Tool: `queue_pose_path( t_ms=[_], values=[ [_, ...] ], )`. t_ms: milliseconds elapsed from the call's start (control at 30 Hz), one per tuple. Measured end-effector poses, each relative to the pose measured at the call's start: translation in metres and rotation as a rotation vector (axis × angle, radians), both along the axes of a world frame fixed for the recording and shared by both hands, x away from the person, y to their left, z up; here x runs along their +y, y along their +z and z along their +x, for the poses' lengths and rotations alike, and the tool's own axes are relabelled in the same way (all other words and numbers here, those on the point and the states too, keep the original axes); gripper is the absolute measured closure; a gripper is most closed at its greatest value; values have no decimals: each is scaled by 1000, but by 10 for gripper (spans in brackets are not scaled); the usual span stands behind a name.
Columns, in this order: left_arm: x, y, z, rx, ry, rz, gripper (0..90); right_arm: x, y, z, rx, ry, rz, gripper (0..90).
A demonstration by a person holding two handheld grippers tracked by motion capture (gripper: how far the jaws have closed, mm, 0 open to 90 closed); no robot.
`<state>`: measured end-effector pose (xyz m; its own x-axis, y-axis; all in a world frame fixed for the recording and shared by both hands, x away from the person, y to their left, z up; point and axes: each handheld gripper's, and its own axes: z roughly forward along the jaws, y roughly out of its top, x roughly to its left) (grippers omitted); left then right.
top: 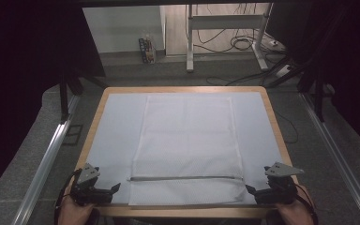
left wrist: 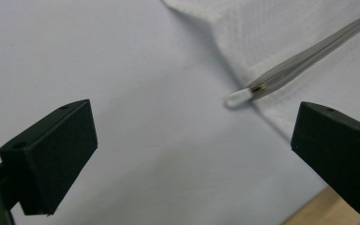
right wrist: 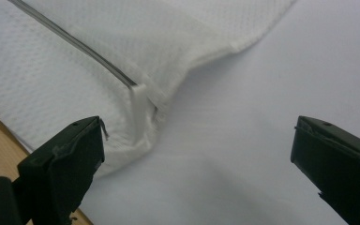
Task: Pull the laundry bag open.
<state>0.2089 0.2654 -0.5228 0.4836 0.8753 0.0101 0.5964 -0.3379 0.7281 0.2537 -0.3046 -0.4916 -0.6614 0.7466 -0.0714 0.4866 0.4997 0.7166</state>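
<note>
At the near edge of the table, the left gripper sits low on the pale blue table cover, its jaws spread wide with nothing between them. The right gripper sits likewise at the opposite near corner, jaws also spread and empty. Between the two grippers lies a white mesh laundry bag, flat on the cover, its near corners just ahead of each set of jaws and not touched by them. In the left gripper view, the bag's zipper ends in a white tip just beyond the jaws, toward the right-hand jaw, with bare cover between the jaws. In the right gripper view, the bag's corner is slightly rumpled and lies just beyond the left-hand jaw, the zipper line running away from it. Beyond the bag, the far table edge is bordered by grey floor, a metal desk frame and loose cables.
</note>
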Motion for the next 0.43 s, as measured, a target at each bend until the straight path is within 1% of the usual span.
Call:
queue_pose_path(
  t_ms=[67,133,167,233,300,433],
  values=[
    [-1,-2,2,17,11,9,3,-4,-4,1,13,-11,-6,28],
    [0,-2,2,19,8,3,8,-6,-9,3,31,-17,-16,28],
    [1,-3,3,27,10,1,9,-7,-9,4,38,-21,-13,28],
    [1,-3,5,45,14,0,12,-7,-8,4,35,-24,-8,28],
    [0,-4,7,60,15,10,23,-7,-9,4,45,-24,-19,28],
    [-3,-5,8,70,12,31,25,-5,-11,6,53,-18,-35,29]
  ],
)
